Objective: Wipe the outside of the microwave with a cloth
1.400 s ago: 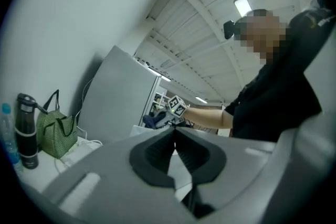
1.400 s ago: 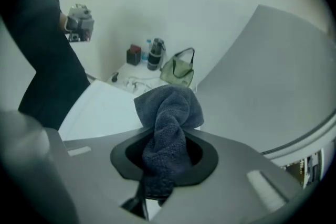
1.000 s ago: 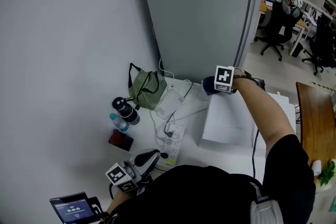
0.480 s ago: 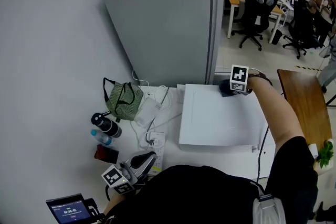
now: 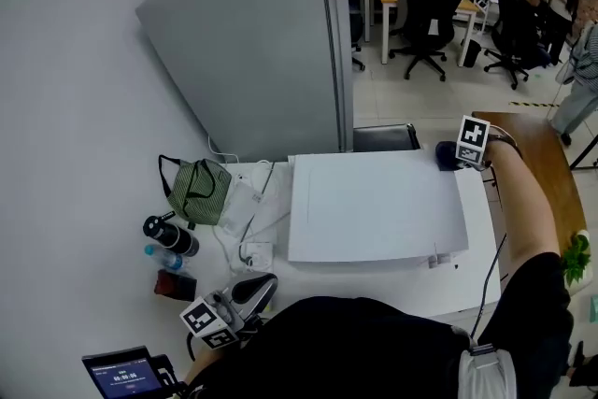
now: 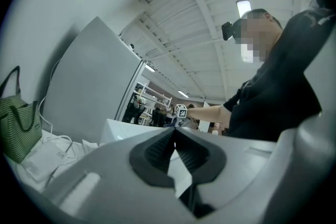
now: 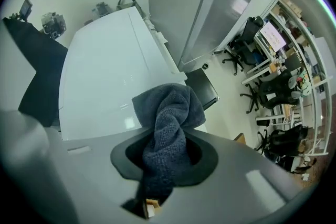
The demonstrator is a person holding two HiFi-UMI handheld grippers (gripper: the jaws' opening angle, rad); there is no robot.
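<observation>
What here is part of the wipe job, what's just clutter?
Job: microwave, cloth, right gripper shut on the cloth.
Lying about: green bag, black bottle, water bottle, power strip, fridge; left gripper, shut and empty.

The white microwave point(image 5: 374, 210) filled the frame's centre, below a grey fridge point(image 5: 262, 61). At the microwave's upper-right corner the right gripper point(image 5: 456, 155) carried a dark cloth point(image 5: 445, 154). The left gripper point(image 5: 252, 292) lay at lower left, below a green bag point(image 5: 196, 192).

Green bag point(image 5: 196, 190) beside a dark bottle point(image 5: 170, 235), tall grey refrigerator point(image 5: 252, 61) behind, office chairs point(image 5: 428, 5) beyond
</observation>
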